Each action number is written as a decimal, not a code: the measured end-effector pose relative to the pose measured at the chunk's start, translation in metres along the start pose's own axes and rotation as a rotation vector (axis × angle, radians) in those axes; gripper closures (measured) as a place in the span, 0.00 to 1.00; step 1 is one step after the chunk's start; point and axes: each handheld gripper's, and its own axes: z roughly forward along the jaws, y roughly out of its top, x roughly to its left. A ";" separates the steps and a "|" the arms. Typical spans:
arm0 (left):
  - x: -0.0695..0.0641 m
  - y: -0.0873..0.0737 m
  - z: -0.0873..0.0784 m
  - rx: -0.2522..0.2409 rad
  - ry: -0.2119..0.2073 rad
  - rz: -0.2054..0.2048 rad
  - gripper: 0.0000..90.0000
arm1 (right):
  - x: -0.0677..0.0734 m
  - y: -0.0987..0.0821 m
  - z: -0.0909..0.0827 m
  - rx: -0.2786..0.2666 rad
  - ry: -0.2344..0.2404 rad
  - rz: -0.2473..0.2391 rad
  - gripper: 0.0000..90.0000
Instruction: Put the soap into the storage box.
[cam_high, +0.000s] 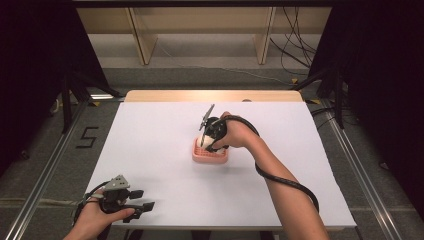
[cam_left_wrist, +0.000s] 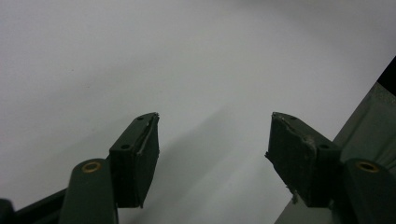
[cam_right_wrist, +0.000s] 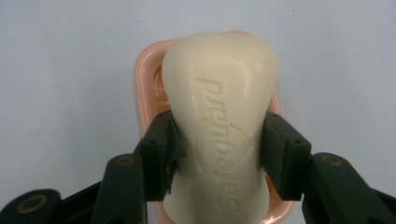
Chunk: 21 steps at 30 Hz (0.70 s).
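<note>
Right gripper (cam_right_wrist: 219, 154) jaws clamp embossed soap bar (cam_right_wrist: 219, 116) over pink dish (cam_right_wrist: 147, 74); left gripper (cam_left_wrist: 212, 154) jaws apart

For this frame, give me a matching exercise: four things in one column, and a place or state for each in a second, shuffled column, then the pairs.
Things:
1. cream bar of soap
2. pink plastic soap dish
3. left claw
4. right claw

Places or states:
A. open, holding nothing, at the near left edge of the white table
B. shut on the bar, over the dish
C. lies on the table near its middle
D. clamped on both sides between two black jaws

Pairs: 1-D, 2-C, 3-A, 4-B
</note>
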 end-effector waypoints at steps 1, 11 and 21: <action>0.000 0.000 0.000 0.001 0.000 0.001 0.37 | 0.001 0.000 0.000 0.013 -0.003 0.026 0.56; 0.000 0.000 0.000 0.000 0.000 0.000 0.37 | 0.000 -0.003 0.005 0.009 -0.001 0.018 0.56; 0.000 0.000 0.000 0.000 0.000 0.000 0.37 | -0.002 -0.004 0.010 -0.002 -0.007 0.001 0.56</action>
